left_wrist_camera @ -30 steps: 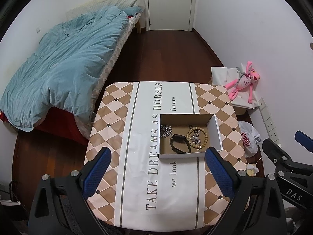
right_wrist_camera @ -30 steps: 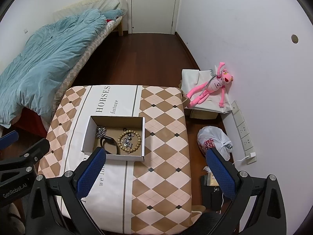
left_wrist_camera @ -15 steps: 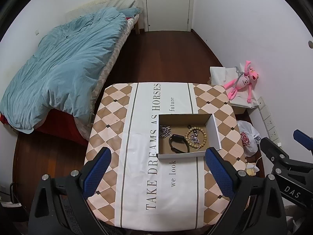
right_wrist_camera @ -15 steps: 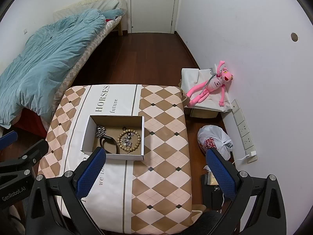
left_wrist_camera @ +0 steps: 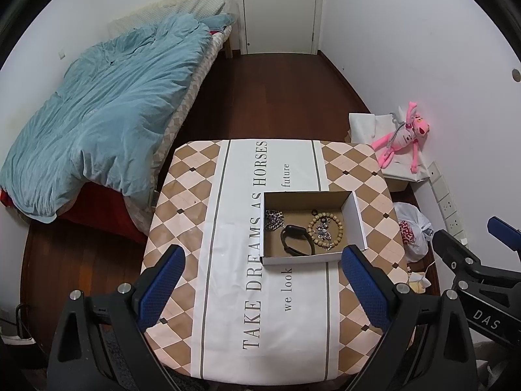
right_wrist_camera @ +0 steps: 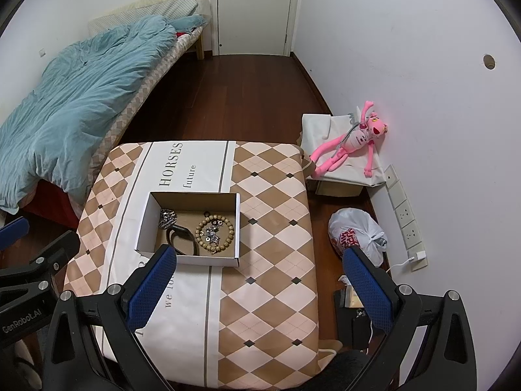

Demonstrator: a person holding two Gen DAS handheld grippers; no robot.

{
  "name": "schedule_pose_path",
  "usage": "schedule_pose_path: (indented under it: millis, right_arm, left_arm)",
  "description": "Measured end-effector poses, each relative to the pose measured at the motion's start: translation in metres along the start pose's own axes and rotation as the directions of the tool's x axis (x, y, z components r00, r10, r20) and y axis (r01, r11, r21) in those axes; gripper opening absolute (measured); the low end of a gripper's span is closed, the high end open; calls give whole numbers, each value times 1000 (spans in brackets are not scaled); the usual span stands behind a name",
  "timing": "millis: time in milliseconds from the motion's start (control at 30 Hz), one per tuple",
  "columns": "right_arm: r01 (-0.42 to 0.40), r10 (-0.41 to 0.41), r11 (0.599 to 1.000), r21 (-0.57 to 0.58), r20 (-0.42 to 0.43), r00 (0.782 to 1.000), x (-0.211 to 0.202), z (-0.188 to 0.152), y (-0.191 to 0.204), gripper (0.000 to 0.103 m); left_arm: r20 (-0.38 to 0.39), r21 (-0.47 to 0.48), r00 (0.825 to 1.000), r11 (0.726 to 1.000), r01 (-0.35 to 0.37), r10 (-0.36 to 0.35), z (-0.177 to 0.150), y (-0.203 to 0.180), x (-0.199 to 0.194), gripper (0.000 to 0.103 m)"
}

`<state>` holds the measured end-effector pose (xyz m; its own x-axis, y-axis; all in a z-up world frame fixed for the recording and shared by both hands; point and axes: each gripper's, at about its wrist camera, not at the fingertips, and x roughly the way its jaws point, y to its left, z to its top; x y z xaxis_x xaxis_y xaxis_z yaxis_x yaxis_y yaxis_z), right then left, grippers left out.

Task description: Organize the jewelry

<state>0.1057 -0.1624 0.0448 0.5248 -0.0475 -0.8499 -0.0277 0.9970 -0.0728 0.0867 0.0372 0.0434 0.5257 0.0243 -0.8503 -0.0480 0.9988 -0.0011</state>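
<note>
L wrist view: your left gripper [left_wrist_camera: 260, 280] hangs high above the table [left_wrist_camera: 195, 195], jaws spread wide, nothing held. Cardboard box [left_wrist_camera: 356, 218] sits just ahead, toward its right finger. Inside: silver chain [left_wrist_camera: 273, 220] at box's left, black band [left_wrist_camera: 296, 244] mid, wooden bead bracelet [left_wrist_camera: 325, 231] at right w/ small sparkly pieces in its ring. Come down slow; the chain's loose links will probably slump, so pinch a bunch.

R wrist view: right gripper [right_wrist_camera: 260, 280] also released, empty, high. Box [right_wrist_camera: 143, 224] lies by its left finger. Beads are round, matte; band is smooth; tablecloth is glossy, checkered.
</note>
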Motion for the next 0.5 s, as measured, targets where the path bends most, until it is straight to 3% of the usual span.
schedule_pose_path:
  millis: [500]
  right_arm:
    - [-6,6,1000,4,0,1000,-3,1,-2,103]
  left_arm:
    - [4,1,1000,1000,-7,7,2,0,-3,98]
